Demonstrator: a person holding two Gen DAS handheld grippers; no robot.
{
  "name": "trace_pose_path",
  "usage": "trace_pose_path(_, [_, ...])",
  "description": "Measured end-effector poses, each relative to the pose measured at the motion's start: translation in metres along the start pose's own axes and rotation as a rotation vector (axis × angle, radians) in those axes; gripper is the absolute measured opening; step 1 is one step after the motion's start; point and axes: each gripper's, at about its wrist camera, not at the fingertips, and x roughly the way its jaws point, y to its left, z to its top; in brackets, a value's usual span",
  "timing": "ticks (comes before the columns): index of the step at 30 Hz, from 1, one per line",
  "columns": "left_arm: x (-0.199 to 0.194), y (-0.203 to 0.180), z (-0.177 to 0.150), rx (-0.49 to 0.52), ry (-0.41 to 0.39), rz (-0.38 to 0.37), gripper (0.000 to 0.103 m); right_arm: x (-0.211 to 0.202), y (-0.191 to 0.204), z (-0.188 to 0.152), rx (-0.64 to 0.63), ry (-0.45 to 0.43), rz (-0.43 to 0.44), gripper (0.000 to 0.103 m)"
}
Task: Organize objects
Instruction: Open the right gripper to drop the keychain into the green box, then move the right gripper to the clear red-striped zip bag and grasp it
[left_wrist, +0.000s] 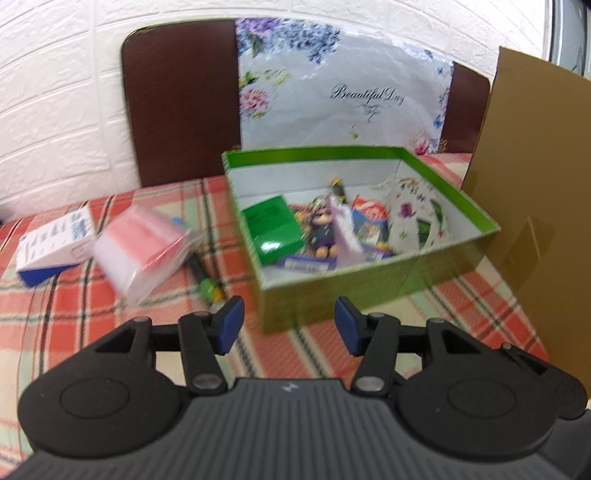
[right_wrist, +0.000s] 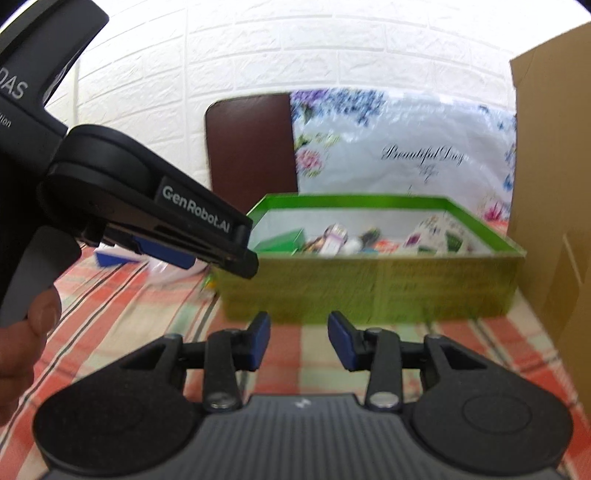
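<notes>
The green box (left_wrist: 369, 291) sat open-topped on the plaid surface (left_wrist: 110, 314), its long axis running left to right across the left wrist view and slanting away toward the right. Inside lay a green packet (left_wrist: 275, 229), a small figure (left_wrist: 325, 236), a patterned pouch (left_wrist: 417, 218) and some cards, jumbled together. To its left on the surface rested a clear bag of pink sheets (left_wrist: 144, 247), a white and blue carton (left_wrist: 53, 243) beyond it, and a dark marker (left_wrist: 205, 280) pointing toward the near edge, just beside the box's near left corner.

The left claw (left_wrist: 289, 328) hung empty, jaws apart, in front of the box's near wall. The right claw (right_wrist: 298, 341) was likewise parted and empty, short of the same wall. A brown cardboard sheet (left_wrist: 535, 206) stood close on the right. Behind stood a floral bag (left_wrist: 343, 99) and a dark chair back (left_wrist: 177, 99).
</notes>
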Motion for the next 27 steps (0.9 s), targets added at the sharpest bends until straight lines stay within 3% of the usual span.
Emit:
trace_pose_path(14, [-0.014, 0.056, -0.042, -0.081, 0.056, 0.115, 0.057, -0.009, 0.049, -0.016, -0.082, 0.085, 0.086, 0.040])
trace_pose_path(27, [-0.013, 0.126, -0.068, -0.149, 0.050, 0.230, 0.064, 0.009, 0.102, -0.013, -0.207, 0.137, 0.160, 0.044])
